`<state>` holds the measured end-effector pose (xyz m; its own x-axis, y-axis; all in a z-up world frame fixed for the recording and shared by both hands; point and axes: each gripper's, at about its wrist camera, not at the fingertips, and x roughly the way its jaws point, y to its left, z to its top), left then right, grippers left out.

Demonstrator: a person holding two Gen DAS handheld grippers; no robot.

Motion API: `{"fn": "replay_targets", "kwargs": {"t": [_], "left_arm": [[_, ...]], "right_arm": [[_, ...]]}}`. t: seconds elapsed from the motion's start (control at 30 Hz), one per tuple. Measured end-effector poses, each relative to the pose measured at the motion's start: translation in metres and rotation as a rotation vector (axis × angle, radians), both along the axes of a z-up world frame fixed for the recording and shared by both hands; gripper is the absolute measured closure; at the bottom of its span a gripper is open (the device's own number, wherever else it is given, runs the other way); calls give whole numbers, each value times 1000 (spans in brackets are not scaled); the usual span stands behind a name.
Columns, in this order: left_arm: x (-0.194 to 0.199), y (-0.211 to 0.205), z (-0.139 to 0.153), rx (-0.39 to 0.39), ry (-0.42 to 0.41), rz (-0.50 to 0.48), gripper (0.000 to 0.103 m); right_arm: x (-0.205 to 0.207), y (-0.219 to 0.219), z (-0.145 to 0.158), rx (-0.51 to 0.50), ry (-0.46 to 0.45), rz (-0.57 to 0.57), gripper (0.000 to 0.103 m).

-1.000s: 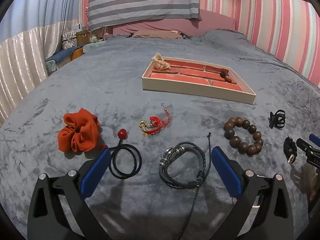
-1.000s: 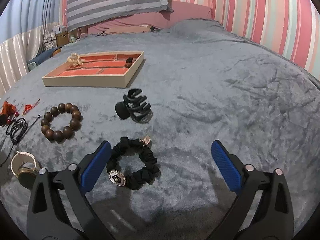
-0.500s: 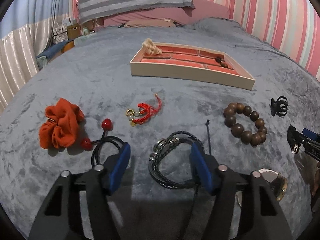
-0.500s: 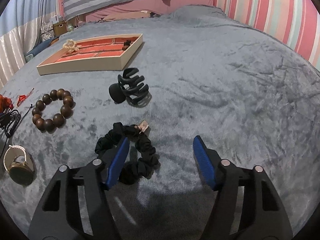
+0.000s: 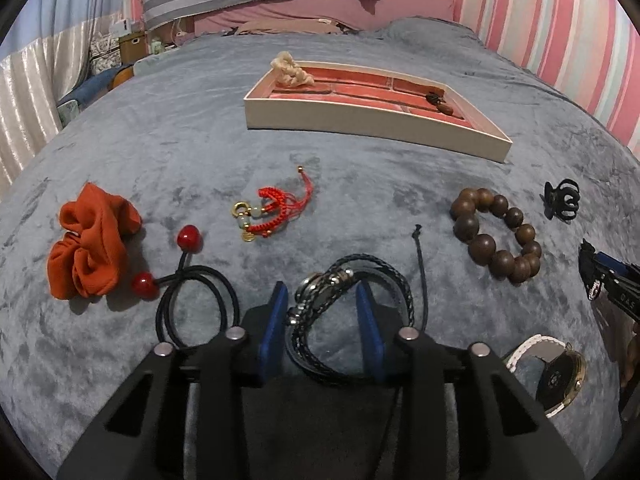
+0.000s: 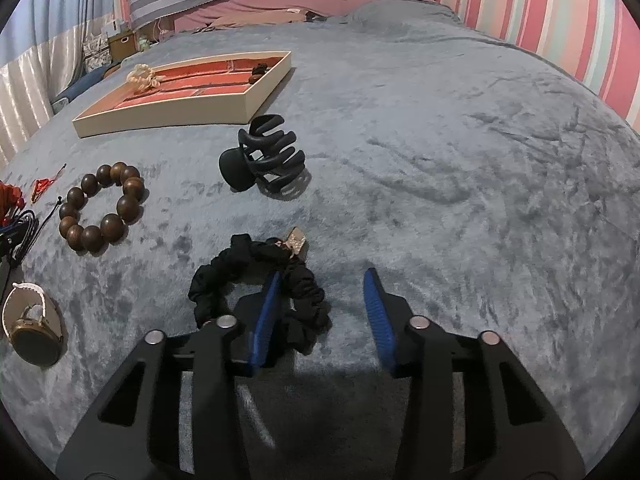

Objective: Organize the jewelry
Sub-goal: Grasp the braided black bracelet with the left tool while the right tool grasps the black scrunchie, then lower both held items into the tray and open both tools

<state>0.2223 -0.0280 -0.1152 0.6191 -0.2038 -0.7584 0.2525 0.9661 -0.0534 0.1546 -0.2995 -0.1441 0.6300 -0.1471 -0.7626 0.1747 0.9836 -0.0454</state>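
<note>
Left gripper (image 5: pixel 322 320) is at a narrow gap, blue pads either side of the metal clasp end of the black braided bracelet (image 5: pixel 352 312). Can't tell if the pads actually bite yet; bracelet looks flat on the blanket (image 5: pixel 160 140), not lifted.

Risks, left side:
- Pads only straddle the clasp and a few strands. Outer loops sit outside the right pad, so a lift may bring up part of it and let the rest dangle or slip.
- Thin loose cord (image 5: pixel 420 276) trails ahead-right of the pads; could drag or snag on the plush.
- Black hair tie with red beads (image 5: pixel 192 300) lies just left of the left pad. Any sideways drift catches it.

Right gripper (image 6: pixel 320 304) is half open, not gripping. Its left pad sits over the ring of the black scrunchie (image 6: pixel 256 284); only the ring's right side lies between the pads, and the right pad is over bare blanket.

Risks, right side:
- Closing from here likely pinches one thin edge of soft fabric, a weak hold.
- Small metal charm (image 6: pixel 296 240) sits at the far edge, just ahead of the pads; may swing.

Tray (image 5: pixel 376 122) is well ahead of both grippers, a long carry. Poor grips would probably drop on the way.
</note>
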Motion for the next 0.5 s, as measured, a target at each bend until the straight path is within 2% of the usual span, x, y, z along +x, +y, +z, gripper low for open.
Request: {"fn": "replay_targets", "kwargs": {"t": [0.13,0.23,0.4,0.5], "left_arm": [[-1,-3,0,3,-4,-19,78],[-1,-6,1,8,-8,-29,85],[-5,-8,5,19,-31,-39,88],[-11,-10,14,29,-74,-48,88]], "right_arm": [[2,1,-1,6,8,17,82],[1,2,0,2,2,22,89],[-4,5,10,-6,-40,26,91],[-7,7,21,-4,-81,27,91]]}}
